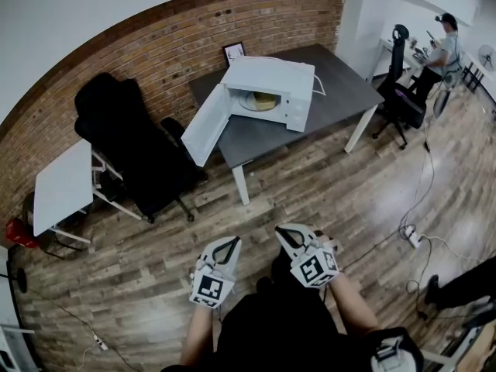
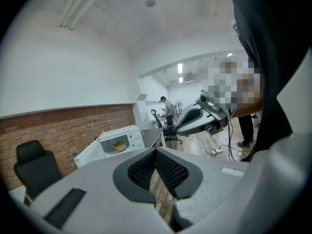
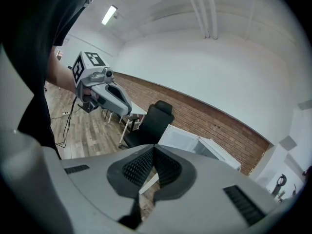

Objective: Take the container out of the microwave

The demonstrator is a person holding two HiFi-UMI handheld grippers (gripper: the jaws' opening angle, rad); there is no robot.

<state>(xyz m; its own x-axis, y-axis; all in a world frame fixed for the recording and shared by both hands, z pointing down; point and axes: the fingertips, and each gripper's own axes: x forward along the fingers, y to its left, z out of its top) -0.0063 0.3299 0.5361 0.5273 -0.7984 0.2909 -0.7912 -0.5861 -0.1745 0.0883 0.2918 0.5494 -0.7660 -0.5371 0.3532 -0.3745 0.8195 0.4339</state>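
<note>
The left claw & right claw were closed tight, empty, well apart from the open microwave w/ container inside.

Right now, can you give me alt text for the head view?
A white microwave stands door-open on a dark grey table by a brick wall, with a round yellow container inside. Across the wooden floor, at the bottom edge, the left gripper and right gripper are both shut and empty, near the person's body.
</note>
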